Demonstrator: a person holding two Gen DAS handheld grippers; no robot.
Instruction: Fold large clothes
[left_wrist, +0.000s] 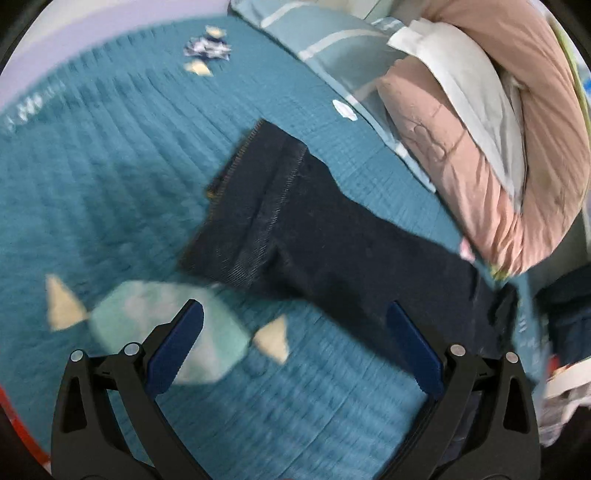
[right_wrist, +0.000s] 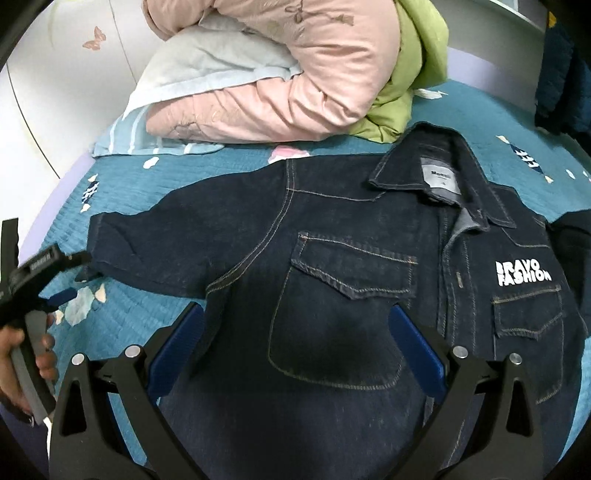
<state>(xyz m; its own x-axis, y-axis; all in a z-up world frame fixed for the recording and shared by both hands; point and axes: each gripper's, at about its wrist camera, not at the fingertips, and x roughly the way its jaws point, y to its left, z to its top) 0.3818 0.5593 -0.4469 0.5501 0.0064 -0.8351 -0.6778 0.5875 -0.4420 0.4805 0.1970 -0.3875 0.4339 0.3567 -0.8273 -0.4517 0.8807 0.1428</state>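
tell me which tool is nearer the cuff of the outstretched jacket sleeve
Left. The left tool is open by that sleeve, the cuff just ahead of its tips. The right tool is open over the denim jacket chest pocket, farther from the cuff.

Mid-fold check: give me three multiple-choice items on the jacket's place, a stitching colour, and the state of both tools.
1. The denim jacket lies on:
A. a teal bedspread
B. a wooden floor
C. a chair

2. Its seam stitching is:
A. red
B. tan
C. white

3. The left tool and right tool are:
A. both shut on a sleeve
B. one shut, one open
C. both open, holding nothing

Key: 1 A, teal quilt shows all around it. 2 B, tan thread outlines the pockets. 3 C, each pair of blue pads stands wide apart.
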